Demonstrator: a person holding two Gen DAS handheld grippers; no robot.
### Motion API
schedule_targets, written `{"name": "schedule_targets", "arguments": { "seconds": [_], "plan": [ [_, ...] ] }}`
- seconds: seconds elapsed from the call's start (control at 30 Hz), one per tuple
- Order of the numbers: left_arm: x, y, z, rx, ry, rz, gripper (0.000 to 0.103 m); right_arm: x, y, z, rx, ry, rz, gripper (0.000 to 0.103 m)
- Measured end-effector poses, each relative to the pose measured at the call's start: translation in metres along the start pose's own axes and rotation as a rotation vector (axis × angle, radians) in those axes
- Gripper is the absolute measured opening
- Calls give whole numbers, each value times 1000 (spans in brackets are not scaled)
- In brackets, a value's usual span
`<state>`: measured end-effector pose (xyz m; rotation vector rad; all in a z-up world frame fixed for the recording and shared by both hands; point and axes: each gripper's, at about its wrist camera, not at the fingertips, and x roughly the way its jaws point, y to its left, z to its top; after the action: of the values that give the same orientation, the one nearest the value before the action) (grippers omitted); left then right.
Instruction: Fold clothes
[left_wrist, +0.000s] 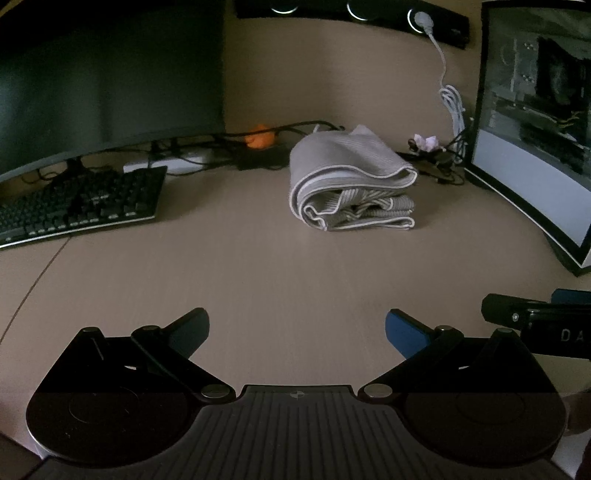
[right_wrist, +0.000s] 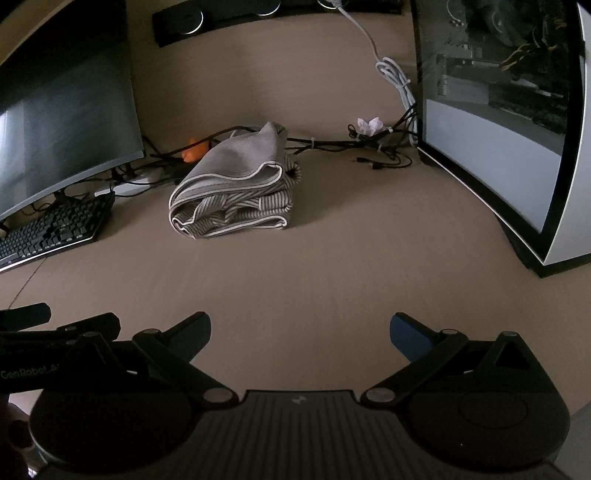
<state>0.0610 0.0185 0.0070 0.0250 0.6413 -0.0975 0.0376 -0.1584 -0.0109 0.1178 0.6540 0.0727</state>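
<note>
Currently both tools are spread, empty, low over desk (left_wrist: 280, 280); left tool (left_wrist: 297, 332) and right tool (right_wrist: 300, 334) sit side by side. Folded cloth (left_wrist: 351, 181) lies well ahead, approx. centred on left tool, fwd-left of right tool; long axis runs left-right; ribbed grey knit, pale piped edges, layered bundle.

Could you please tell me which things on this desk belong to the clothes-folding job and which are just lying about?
Job:
folded garment
left gripper, open and empty
right gripper, open and empty

Lying about:
keyboard
monitor
PC case
white cable
orange object
black cables
</note>
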Motion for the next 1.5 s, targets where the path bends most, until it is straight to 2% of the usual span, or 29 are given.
{"name": "schedule_targets", "arguments": {
  "seconds": [0.3,0.6,0.8,0.9,1.17,1.4,1.5],
  "plan": [
    [-3,-7,-1,8,-2,-3,103,-1,-3,1,-10,-6,14,103],
    [1,0,-2,-34,21,12,103,4,-5,2,-18,4,28,103],
    [15,-3,-3,-25,88,10,103,11,-9,1,-9,36,22,103],
    [28,-1,-5,-19,131,-11,103,21,-10,-1,-41,15,10,103],
    [42,5,-14,-50,3,-16,103,30,-19,-7,-61,-136,13,103],
    [49,3,-16,-41,-32,15,103,40,-18,-8,-90,-167,15,103],
    [49,1,-17,-31,-36,27,103,41,-25,-9,-43,-172,23,103]
  ]
}}
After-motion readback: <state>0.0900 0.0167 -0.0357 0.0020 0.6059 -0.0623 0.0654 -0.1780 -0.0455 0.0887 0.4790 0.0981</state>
